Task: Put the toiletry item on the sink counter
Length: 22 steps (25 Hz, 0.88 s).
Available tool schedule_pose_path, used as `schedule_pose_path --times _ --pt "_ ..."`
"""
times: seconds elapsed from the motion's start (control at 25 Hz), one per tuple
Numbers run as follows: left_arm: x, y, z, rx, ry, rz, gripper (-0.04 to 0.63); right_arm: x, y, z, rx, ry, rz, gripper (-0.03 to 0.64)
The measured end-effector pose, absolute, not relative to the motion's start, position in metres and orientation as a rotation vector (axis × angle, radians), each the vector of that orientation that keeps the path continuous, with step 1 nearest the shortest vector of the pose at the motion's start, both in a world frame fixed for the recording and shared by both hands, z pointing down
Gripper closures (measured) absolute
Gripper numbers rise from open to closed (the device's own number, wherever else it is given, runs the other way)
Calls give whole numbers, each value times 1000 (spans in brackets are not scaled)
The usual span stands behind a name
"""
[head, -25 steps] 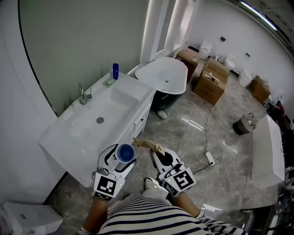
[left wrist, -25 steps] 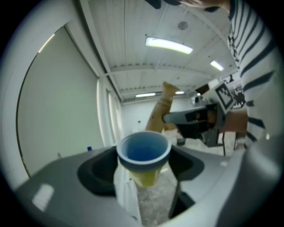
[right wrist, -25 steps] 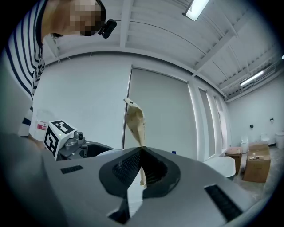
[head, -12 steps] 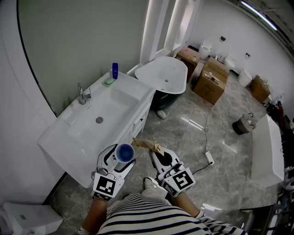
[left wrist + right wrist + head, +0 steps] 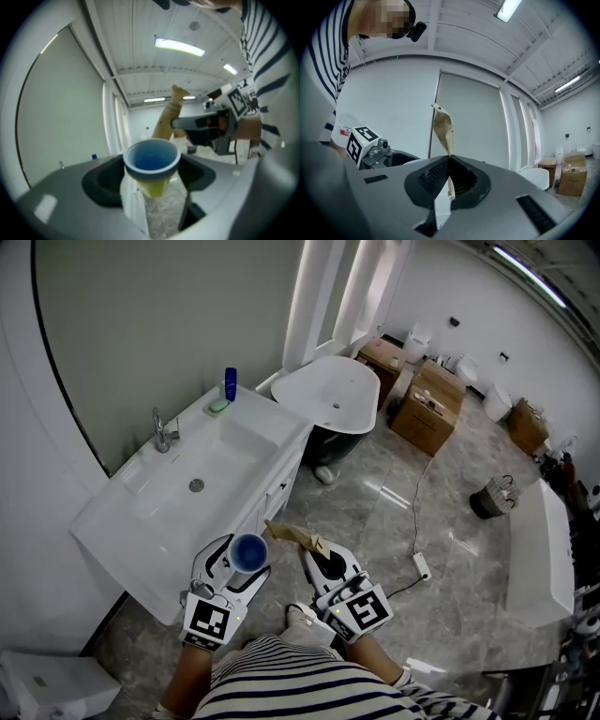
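– Checking grips: what did you have at that frame?
– Left gripper [image 5: 246, 561] had its jaws spread wide, pads clamped on the sides of a cup [image 5: 248, 551] with a blue inside, low centre of the head view. Right gripper [image 5: 309, 557] was pinched tight on a tan paper packet [image 5: 289, 534] that stuck out past the tips.
– Cup on the counter?
– No. I saw it held just off the front edge of the sink counter [image 5: 105, 527], lower left. Blue bottle [image 5: 230, 382] and faucet [image 5: 161, 430] stood along the counter's back edge, upper left.
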State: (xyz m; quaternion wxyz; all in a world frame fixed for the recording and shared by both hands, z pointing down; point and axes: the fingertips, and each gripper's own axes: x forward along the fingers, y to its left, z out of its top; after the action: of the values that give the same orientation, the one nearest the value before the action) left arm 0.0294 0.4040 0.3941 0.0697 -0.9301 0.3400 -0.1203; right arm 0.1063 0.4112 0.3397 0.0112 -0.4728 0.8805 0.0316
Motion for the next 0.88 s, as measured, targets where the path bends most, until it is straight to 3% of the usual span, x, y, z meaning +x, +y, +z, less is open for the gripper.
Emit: schedule_pose_path --times 0.88 --pt "102 324 400 -2788 1087 -367 235 182 326 346 -1411 2752 43 609"
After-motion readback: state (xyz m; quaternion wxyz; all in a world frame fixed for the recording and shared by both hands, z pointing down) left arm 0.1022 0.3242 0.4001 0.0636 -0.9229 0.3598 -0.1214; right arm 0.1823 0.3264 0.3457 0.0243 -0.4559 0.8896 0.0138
